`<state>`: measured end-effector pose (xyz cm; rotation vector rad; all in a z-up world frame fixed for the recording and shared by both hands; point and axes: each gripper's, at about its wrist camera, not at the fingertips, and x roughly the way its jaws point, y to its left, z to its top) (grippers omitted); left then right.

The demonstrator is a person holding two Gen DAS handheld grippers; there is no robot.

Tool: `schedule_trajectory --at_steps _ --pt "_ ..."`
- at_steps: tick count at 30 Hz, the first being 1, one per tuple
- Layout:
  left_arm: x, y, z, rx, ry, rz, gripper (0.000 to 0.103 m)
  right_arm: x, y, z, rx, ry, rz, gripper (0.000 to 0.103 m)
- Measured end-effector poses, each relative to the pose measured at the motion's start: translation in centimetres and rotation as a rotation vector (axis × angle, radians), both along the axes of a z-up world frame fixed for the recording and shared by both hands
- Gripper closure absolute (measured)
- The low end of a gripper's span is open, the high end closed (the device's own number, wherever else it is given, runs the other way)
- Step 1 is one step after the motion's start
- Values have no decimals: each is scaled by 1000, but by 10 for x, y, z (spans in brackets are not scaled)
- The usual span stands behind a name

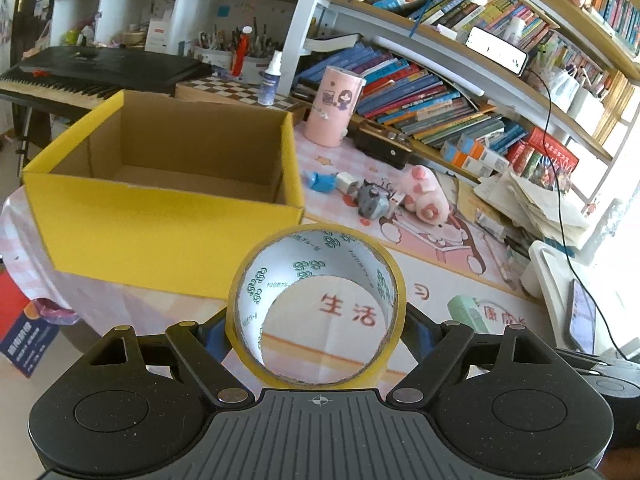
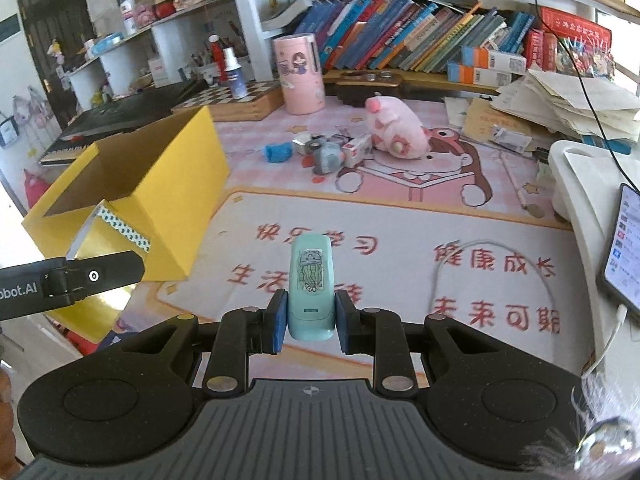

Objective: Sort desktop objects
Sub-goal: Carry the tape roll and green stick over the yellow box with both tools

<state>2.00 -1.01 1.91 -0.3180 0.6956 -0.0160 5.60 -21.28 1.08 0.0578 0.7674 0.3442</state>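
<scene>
My left gripper (image 1: 316, 336) is shut on a yellow tape roll (image 1: 280, 280), held upright with its hole facing the camera. It hangs just in front of the near right corner of an open yellow cardboard box (image 1: 160, 224). The right wrist view shows that tape roll (image 2: 120, 228) at the box's (image 2: 188, 168) near corner. My right gripper (image 2: 312, 322) is shut on a mint green case with a sticker (image 2: 310, 272), above the pink desk mat (image 2: 400, 216). The box looks bare inside.
A pink plush pig (image 2: 394, 128), a grey toy (image 2: 328, 156), a blue item (image 2: 278, 153) and small boxes lie mid-mat. A pink cylinder (image 2: 299, 76) stands behind them. A phone (image 2: 624, 248) and a white stand (image 2: 576, 184) sit at right; books and papers line the back.
</scene>
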Motion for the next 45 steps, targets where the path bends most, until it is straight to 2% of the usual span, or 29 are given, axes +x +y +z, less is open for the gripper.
schedule_trajectory --at_steps 18,33,45 --pt "-47 56 -4 -18 2 47 19 -50 61 2 -21 -14 82 80" --pt "-76 93 -5 -7 3 108 19 -68 109 0 -19 -12 175 80" --pt "-85 107 -4 -7 -10 143 19 -75 129 3 -25 -29 233 80"
